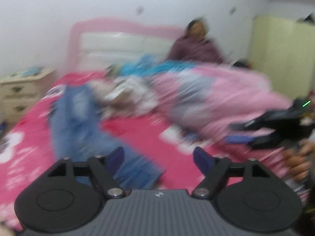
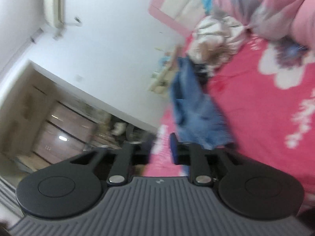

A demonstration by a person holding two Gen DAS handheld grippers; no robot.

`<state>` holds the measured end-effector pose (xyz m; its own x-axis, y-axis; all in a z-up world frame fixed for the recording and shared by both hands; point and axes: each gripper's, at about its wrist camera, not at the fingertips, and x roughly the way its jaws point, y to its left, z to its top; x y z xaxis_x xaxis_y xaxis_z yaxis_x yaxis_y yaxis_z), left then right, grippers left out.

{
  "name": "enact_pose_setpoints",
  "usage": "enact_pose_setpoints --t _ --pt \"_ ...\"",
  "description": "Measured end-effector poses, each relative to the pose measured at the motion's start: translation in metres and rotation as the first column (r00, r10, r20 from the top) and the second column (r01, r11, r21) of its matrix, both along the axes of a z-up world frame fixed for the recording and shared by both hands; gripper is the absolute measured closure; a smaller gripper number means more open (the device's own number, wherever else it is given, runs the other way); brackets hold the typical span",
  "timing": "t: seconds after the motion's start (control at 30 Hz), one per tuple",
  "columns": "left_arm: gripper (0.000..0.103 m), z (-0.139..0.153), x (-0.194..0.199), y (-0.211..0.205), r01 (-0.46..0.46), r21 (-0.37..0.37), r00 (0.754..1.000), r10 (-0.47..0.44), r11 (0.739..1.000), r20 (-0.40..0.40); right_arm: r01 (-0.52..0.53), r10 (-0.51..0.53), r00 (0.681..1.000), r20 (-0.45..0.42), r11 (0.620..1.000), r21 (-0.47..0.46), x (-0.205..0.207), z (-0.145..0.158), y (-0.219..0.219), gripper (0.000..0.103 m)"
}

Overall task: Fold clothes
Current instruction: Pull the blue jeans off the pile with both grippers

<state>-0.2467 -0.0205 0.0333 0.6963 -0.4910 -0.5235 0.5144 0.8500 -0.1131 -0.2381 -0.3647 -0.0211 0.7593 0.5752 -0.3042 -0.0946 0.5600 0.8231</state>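
Note:
Blue jeans (image 1: 78, 122) lie stretched out on the pink flowered bed sheet (image 1: 141, 133), blurred in both views. My left gripper (image 1: 159, 159) hovers over the near end of the jeans, its jaws wide open and nothing between them. My right gripper (image 1: 234, 132) shows at the right edge of the left wrist view, held by a hand (image 1: 297, 163), jaws apart and empty. In the rolled right wrist view, the right gripper (image 2: 161, 149) stands partly open just short of the jeans (image 2: 196, 108), with only the bed sheet (image 2: 256, 108) seen through the gap.
A heap of loose clothes (image 1: 126, 98) lies mid-bed beyond the jeans, and a pink quilt (image 1: 226, 90) bulks on the right. A person (image 1: 196, 47) sits at the far side by the headboard (image 1: 122, 43). A cream nightstand (image 1: 17, 94) stands left, a wardrobe (image 1: 281, 55) right.

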Motion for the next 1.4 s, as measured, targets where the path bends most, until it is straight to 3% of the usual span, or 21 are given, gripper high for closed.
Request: enact_pose_setpoints --t 0.07,0.17,0.23,0.33,0.43,0.53,0.63,0.7,0.77,0.83,0.9,1.0,1.03,1.07,1.17,1.3,1.4 --pt "0.011 -0.019 0.015 0.009 -0.061 0.073 0.996 0.065 0.995 -0.057 -0.001 -0.002 1.0 -0.027 0.996 -0.094 0.012 -0.011 0.013 0.047" --pt "0.011 -0.055 0.036 0.017 -0.131 0.157 0.982 0.15 0.979 -0.118 -0.021 0.007 0.994 -0.109 0.991 -0.133 0.027 -0.039 0.029 0.032" --pt "0.011 -0.071 0.033 0.016 -0.09 0.19 0.984 0.116 0.978 -0.133 -0.034 0.01 0.979 -0.205 0.993 -0.113 0.05 -0.064 0.042 0.029" --pt "0.011 -0.099 0.038 -0.001 0.007 0.266 0.99 0.03 0.964 -0.137 -0.026 0.024 0.952 -0.306 1.0 -0.004 0.073 -0.096 0.049 0.029" --pt "0.012 -0.129 0.036 -0.023 0.08 0.377 0.994 -0.044 0.923 -0.102 0.001 0.05 0.923 -0.38 0.991 0.133 0.091 -0.123 0.056 0.029" --pt "0.017 -0.147 0.041 -0.037 0.095 0.44 0.995 -0.075 0.893 -0.062 -0.005 0.116 0.902 -0.416 0.966 0.259 0.109 -0.14 0.067 0.028" --pt "0.019 -0.156 0.044 -0.045 0.05 0.453 0.999 -0.054 0.89 -0.005 -0.053 0.205 0.902 -0.379 0.926 0.373 0.131 -0.145 0.078 0.031" --pt "0.025 -0.158 0.049 -0.047 -0.001 0.454 0.999 -0.015 0.891 0.032 -0.071 0.236 0.911 -0.339 0.898 0.434 0.142 -0.14 0.08 0.042" --pt "0.046 -0.159 0.057 -0.047 -0.061 0.449 0.998 0.04 0.891 0.057 -0.084 0.262 0.919 -0.294 0.86 0.504 0.151 -0.133 0.08 0.043" --pt "0.057 -0.155 0.065 -0.041 -0.115 0.413 0.993 0.102 0.903 0.054 -0.095 0.274 0.927 -0.258 0.834 0.544 0.159 -0.124 0.082 0.043" --pt "0.057 -0.148 0.078 -0.032 -0.164 0.346 0.986 0.165 0.924 0.029 -0.11 0.282 0.931 -0.232 0.823 0.558 0.166 -0.117 0.084 0.042" --pt "0.049 -0.142 0.091 -0.026 -0.224 0.304 0.973 0.228 0.926 0.023 -0.112 0.285 0.935 -0.21 0.8 0.589 0.179 -0.113 0.081 0.042" --pt "0.052 -0.14 0.094 -0.026 -0.236 0.299 0.971 0.24 0.925 0.024 -0.11 0.285 0.937 -0.205 0.793 0.599 0.181 -0.112 0.081 0.042" --pt "0.06 -0.139 0.097 -0.026 -0.244 0.298 0.969 0.247 0.923 0.026 -0.11 0.284 0.938 -0.199 0.786 0.608 0.182 -0.111 0.08 0.042" --pt "0.077 -0.13 0.101 -0.025 -0.258 0.287 0.965 0.263 0.923 0.023 -0.122 0.276 0.942 -0.19 0.811 0.573 0.181 -0.104 0.075 0.04" --pt "0.084 -0.113 0.11 -0.009 -0.319 0.216 0.944 0.329 0.923 -0.01 -0.181 0.258 0.959 -0.118 0.875 0.448 0.157 -0.092 0.052 0.036" --pt "0.085 -0.102 0.124 0.009 -0.37 0.153 0.923 0.382 0.916 -0.054 -0.182 0.204 0.977 -0.066 0.953 0.242 0.129 -0.085 0.038 0.033"
